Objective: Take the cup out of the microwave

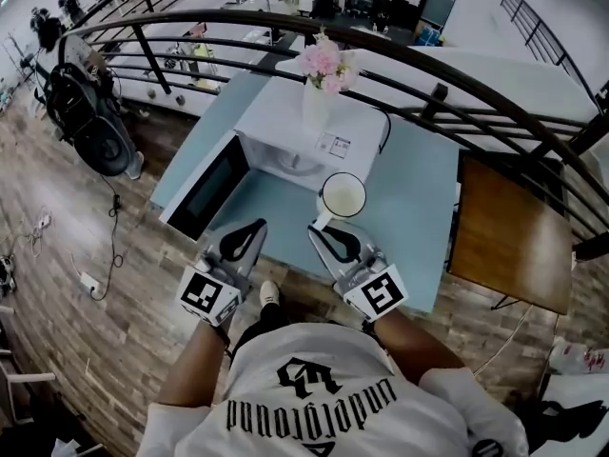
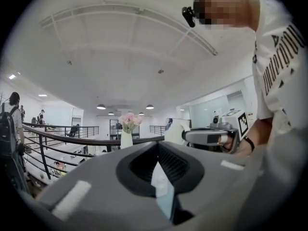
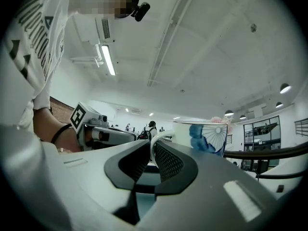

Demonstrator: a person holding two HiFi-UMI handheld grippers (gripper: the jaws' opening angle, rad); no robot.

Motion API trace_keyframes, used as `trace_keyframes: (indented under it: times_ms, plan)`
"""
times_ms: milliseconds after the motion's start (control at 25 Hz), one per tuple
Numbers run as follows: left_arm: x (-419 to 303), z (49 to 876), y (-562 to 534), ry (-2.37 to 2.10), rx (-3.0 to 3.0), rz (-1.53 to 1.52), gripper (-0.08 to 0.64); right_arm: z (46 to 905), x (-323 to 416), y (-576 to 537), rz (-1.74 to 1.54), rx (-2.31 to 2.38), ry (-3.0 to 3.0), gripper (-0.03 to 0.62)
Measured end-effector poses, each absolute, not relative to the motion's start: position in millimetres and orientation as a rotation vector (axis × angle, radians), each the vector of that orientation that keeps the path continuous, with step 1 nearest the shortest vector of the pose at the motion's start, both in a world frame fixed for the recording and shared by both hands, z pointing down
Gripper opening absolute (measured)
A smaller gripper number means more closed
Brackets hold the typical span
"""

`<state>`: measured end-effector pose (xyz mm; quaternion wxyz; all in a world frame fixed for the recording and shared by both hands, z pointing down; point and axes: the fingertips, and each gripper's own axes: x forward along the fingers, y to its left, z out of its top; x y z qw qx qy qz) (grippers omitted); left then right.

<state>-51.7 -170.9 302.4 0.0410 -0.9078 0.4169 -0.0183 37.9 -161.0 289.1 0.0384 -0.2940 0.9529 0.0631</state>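
Blue bench (image 1: pixel 419 219), microwave (image 1: pixel 285 127) open; in front of it our right gripper (image 1: pixel 321 228) jaws pinch the cup (image 1: pixel 343 196) by its handle, left gripper (image 1: pixel 255 228) jaws pressed together. Handle-only grip: cup may swivel.

Open microwave door (image 1: pixel 205 190) left, vase (image 1: pixel 316 112) atop microwave (image 1: pixel 271 112), railing (image 1: pixel 457 72) beyond table (image 1: pixel 414 222)

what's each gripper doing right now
left gripper: closed, nothing between the jaws
right gripper: closed on the handle of the white cup with the blue print
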Motion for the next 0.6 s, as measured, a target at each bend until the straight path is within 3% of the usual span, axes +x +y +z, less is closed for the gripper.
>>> trace_keyframes:
  times_ms: [600]
  plan:
    - [-42.2, 284.9, -88.0, 1.346, -2.726, -0.074, 0.051, 256.5, 61.8, -96.3, 0.241, -0.814, 2.893, 0.038]
